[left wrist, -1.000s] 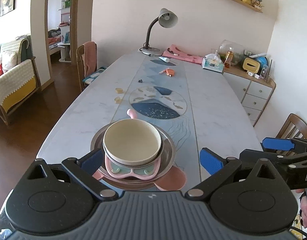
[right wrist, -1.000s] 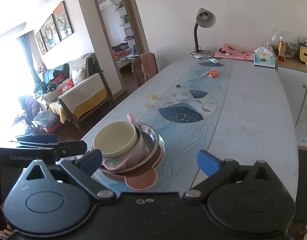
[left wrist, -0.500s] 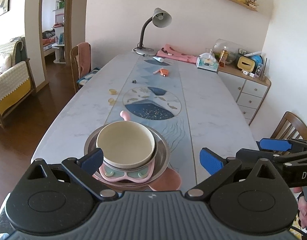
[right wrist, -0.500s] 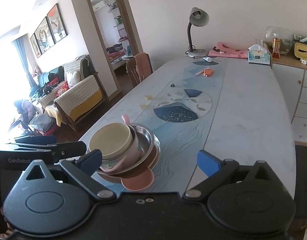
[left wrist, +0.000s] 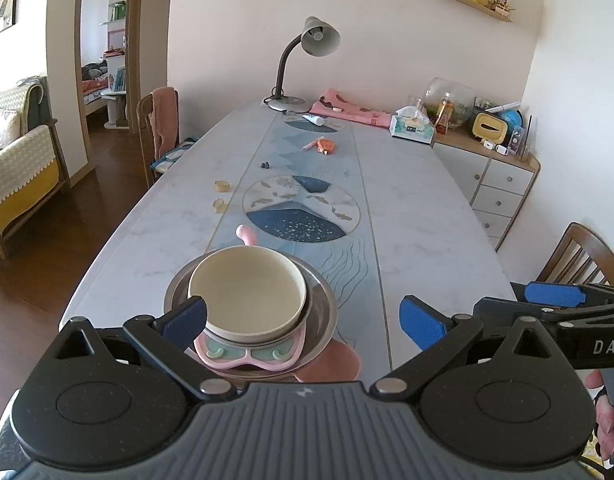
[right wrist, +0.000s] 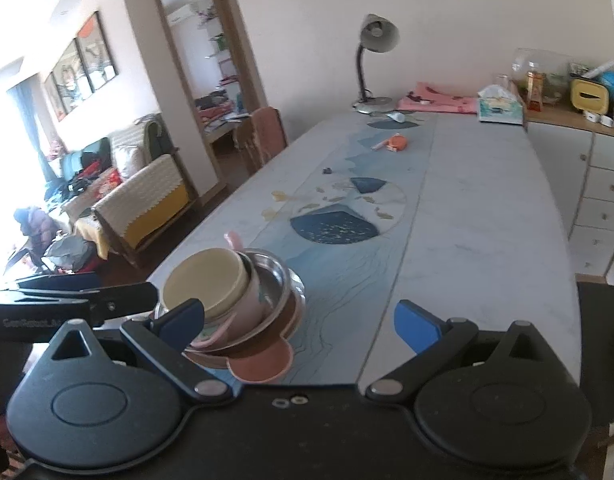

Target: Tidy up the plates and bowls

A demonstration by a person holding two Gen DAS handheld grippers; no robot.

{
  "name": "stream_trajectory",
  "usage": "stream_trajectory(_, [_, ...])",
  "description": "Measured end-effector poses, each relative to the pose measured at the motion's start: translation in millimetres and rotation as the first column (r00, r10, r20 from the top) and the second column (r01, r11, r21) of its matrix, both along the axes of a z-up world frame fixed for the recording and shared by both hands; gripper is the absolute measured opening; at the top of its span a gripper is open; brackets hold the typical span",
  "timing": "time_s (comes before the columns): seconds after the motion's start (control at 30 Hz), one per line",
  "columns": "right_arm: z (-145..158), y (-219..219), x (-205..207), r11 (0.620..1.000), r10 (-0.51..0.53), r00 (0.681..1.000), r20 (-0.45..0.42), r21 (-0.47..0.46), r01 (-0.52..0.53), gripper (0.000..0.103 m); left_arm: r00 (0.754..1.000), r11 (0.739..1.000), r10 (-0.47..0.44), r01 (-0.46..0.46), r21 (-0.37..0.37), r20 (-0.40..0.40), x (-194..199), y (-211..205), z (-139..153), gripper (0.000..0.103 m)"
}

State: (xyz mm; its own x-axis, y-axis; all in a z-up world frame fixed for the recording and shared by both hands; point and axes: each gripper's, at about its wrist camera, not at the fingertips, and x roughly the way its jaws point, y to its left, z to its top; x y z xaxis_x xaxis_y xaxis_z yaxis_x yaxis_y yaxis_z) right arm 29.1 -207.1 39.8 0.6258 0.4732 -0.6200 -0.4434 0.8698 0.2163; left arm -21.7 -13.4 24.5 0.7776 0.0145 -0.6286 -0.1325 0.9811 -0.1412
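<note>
A stack of dishes stands at the near end of the long table. On top is a cream bowl (left wrist: 247,294) (right wrist: 205,282), nested in a pink bowl with a mint pattern (left wrist: 249,354) (right wrist: 243,300). Both sit in a steel plate (left wrist: 321,312) (right wrist: 277,284), over a brown plate (right wrist: 283,320) and a pink eared plate (left wrist: 333,364) (right wrist: 263,368). My left gripper (left wrist: 303,320) is open just before the stack, holding nothing. My right gripper (right wrist: 299,318) is open too, right of the stack, and also shows in the left wrist view (left wrist: 551,296).
The marble table (left wrist: 419,232) carries a grey desk lamp (left wrist: 303,64), a tissue box (left wrist: 413,128), pink cloth (left wrist: 347,110), an orange item (left wrist: 327,146) and small yellow pieces (left wrist: 221,196). A white dresser (left wrist: 495,184) and wooden chair (left wrist: 579,256) stand right; another chair (left wrist: 159,128) stands left.
Both grippers have drawn back and risen a little from the stack, and the right wrist view has swung and blurred. The stack has stayed put and both grippers remain open.
</note>
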Motion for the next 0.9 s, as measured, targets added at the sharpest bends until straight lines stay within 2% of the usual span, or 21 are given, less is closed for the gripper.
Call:
stream_trajectory(0.33, [-4, 0, -3, 0.998, -0.058, 0.998, -0.015, -0.041, 0.057, 0.102, 1.0, 1.0, -0.006, 0.006, 0.006, 0.002, 3, -1, 1, 0.103])
stream_trajectory(0.9, [-9, -2, 7, 0.997, -0.065, 0.997, -0.036, -0.05, 0.063, 0.102, 1.0, 1.0, -0.004, 0.004, 0.007, -0.021, 12, -2, -6, 0.103])
